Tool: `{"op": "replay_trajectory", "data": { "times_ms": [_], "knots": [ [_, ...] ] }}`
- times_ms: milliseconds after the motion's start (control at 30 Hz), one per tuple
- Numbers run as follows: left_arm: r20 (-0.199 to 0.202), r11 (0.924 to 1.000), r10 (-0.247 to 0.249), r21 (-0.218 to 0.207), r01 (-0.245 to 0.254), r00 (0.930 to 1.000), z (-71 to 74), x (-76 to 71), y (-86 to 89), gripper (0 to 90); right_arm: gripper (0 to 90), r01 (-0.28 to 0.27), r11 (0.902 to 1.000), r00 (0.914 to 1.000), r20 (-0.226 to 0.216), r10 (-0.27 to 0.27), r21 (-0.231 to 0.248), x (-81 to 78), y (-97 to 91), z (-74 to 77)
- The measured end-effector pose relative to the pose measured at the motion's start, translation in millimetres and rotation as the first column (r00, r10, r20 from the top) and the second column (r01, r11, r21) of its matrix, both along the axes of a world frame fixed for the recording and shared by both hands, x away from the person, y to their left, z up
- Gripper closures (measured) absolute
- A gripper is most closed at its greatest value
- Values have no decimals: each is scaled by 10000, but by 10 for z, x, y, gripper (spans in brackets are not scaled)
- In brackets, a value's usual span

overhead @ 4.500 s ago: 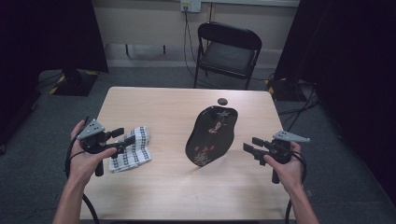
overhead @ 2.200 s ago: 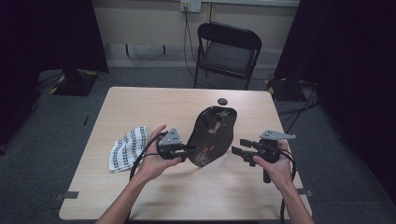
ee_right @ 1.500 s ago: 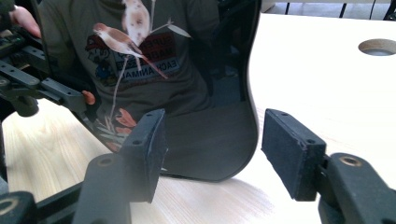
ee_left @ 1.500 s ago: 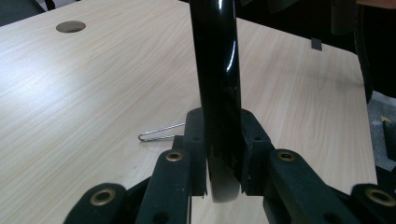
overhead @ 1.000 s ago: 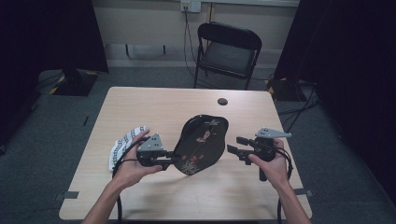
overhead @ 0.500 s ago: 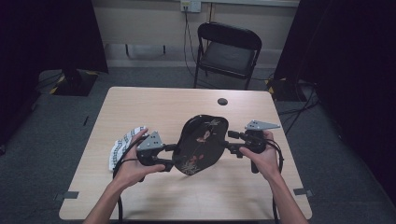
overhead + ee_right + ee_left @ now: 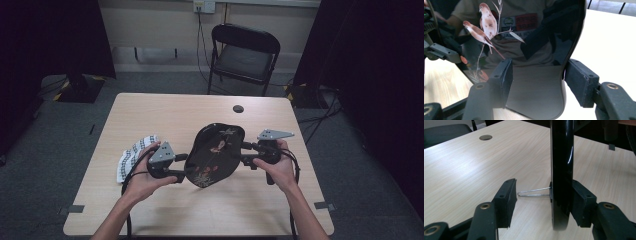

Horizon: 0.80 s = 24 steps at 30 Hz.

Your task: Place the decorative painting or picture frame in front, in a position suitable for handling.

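A glossy black tray (image 7: 216, 154) painted with birds and twigs is tilted up off the wooden table (image 7: 165, 117) between both grippers. My left gripper (image 7: 182, 167) is at its lower left rim. In the left gripper view the tray (image 7: 562, 165) stands edge-on against the right pad (image 7: 581, 202), while the left pad (image 7: 505, 200) sits well apart from it, so the left gripper (image 7: 542, 186) is open. My right gripper (image 7: 245, 152) is at the tray's right rim. It (image 7: 540, 63) is open, close in front of the tray's shiny face (image 7: 536, 85).
A white cloth with dark checks (image 7: 132, 155) lies on the table to the left of my left hand. A round cable hole (image 7: 238, 108) sits near the far edge. A black folding chair (image 7: 245, 50) stands behind the table.
My left gripper left the cloth, reached the tray's left rim and tipped the tray up. My right gripper then moved left to the tray's right rim.
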<state>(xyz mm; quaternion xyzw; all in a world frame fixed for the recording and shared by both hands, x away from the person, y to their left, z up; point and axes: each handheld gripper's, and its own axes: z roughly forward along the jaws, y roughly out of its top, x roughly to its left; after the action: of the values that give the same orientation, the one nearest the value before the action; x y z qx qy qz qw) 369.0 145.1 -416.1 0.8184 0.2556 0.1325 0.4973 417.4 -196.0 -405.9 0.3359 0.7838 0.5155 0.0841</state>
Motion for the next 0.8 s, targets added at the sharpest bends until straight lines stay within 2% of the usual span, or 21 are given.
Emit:
{"op": "replay_trajectory", "data": {
  "times_ms": [133,267,333,433,467,500,533,633,733,800],
  "knots": [
    [91,9999,65,102,-66,9999,8,-2,27,436,403,-68,10000,10000,32,68,-58,-23,-4,-7],
    [-209,9992,222,-314,-228,9995,-11,20,68,450,408,-53,9999,9999,98,54,-113,-64,2,-11],
    [-175,9992,245,-311,-250,9995,-23,29,75,460,416,-22,10000,10000,94,23,-93,-82,0,-10],
    [-32,9990,317,-327,-318,9995,-33,50,103,428,415,43,9998,10000,-13,-43,198,-99,0,-27],
    [-94,9984,431,-357,-434,9990,-34,52,106,412,418,16,9992,9999,-151,-10,388,-89,-8,-40],
    [-183,9976,471,-493,-479,9987,-36,53,109,412,418,16,9992,9999,-151,-10,388,-89,-8,-40],
    [-100,9969,438,-653,-444,9990,-37,53,114,445,418,58,9987,9995,-310,-42,505,-80,-12,-49],
    [-32,9970,485,-595,-486,9988,-42,58,121,434,456,39,9996,9994,-347,-29,291,-79,4,-65],
    [-258,9941,571,-912,-592,9980,-57,70,138,425,458,17,9998,9995,-311,-11,219,-89,10,-64],
    [-262,9948,531,-861,-552,9982,-64,77,152,425,469,-57,9999,9996,-274,61,144,-94,10,-64]
  ]
}}
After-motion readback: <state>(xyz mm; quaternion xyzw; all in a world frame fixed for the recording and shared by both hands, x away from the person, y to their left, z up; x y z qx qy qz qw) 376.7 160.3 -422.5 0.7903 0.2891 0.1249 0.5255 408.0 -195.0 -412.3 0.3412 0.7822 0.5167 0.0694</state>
